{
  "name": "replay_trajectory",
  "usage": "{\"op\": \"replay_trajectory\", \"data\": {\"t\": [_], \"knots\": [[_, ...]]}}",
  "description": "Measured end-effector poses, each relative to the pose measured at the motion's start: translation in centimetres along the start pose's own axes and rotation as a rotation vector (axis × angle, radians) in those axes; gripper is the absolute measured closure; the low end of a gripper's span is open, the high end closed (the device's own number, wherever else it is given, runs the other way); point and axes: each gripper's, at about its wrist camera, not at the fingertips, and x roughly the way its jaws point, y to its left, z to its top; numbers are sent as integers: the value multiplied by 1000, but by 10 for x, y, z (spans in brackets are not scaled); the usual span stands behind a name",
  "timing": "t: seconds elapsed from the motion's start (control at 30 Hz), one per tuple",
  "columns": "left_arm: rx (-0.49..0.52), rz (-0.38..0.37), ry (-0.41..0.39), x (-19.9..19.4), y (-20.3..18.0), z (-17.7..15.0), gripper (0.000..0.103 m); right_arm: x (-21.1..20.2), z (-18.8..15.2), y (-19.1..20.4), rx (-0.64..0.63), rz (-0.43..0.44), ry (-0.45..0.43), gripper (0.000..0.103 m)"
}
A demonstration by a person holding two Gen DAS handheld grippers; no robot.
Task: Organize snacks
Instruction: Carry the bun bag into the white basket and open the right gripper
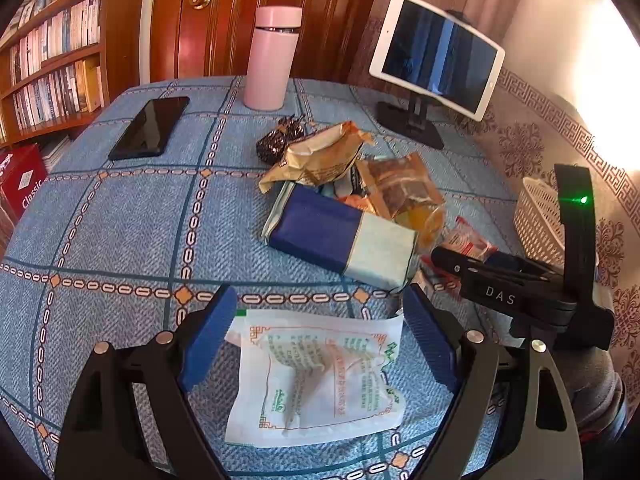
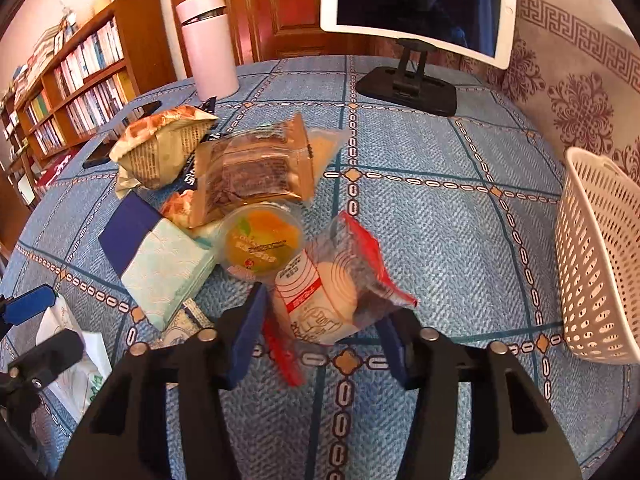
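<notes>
A pile of snacks lies mid-table: a blue-and-white pack (image 1: 340, 240) (image 2: 160, 256), a tan wrapped snack (image 1: 320, 156) (image 2: 164, 148), a brown-filled clear packet (image 1: 400, 188) (image 2: 256, 172) and an orange jelly cup (image 2: 260, 244). My left gripper (image 1: 320, 332) is open, its blue pads either side of a flat white packet (image 1: 316, 380) on the cloth. My right gripper (image 2: 324, 336) is open around a red-and-white clear packet (image 2: 332, 292), pads apart from it. A white lattice basket (image 2: 600, 264) (image 1: 540, 216) stands at the right.
A pink flask (image 1: 272, 56) (image 2: 208, 44), a black phone (image 1: 150, 128) and a tablet on a black stand (image 1: 436, 52) (image 2: 416, 4) sit at the table's far side. A bookshelf (image 1: 52, 52) stands left. The table has a blue checked cloth (image 1: 120, 220).
</notes>
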Motion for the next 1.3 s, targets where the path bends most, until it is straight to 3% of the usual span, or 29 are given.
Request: {"op": "replay_trajectory", "data": {"t": [0.1,0.23,0.47,0.57,0.8,0.93,1.07,1.2,1.3], "knots": [[11,16,47,12,1,-14,10,-8,-6,5,-30,-2,-21,66],[43,17,58,15,-3,-26,3,-22,-15,-1,-3,25,-44,66],[115,44,73,20,-14,-28,3,-56,-19,-21,65,53,-120,66],[127,-5,75,13,-11,-29,3,-67,-22,-32,98,70,-136,66],[227,-65,-8,-31,-8,-20,3,-76,-34,-48,179,125,-133,66],[331,-155,-11,-24,-20,-6,3,-81,-43,-50,200,154,-125,66],[364,-256,80,10,-22,3,3,-91,-50,-55,206,153,-139,66],[355,-282,211,33,-20,-8,3,-96,-52,-61,223,157,-148,66],[383,-295,211,19,-23,-23,3,-94,-52,-61,227,166,-147,66]]}}
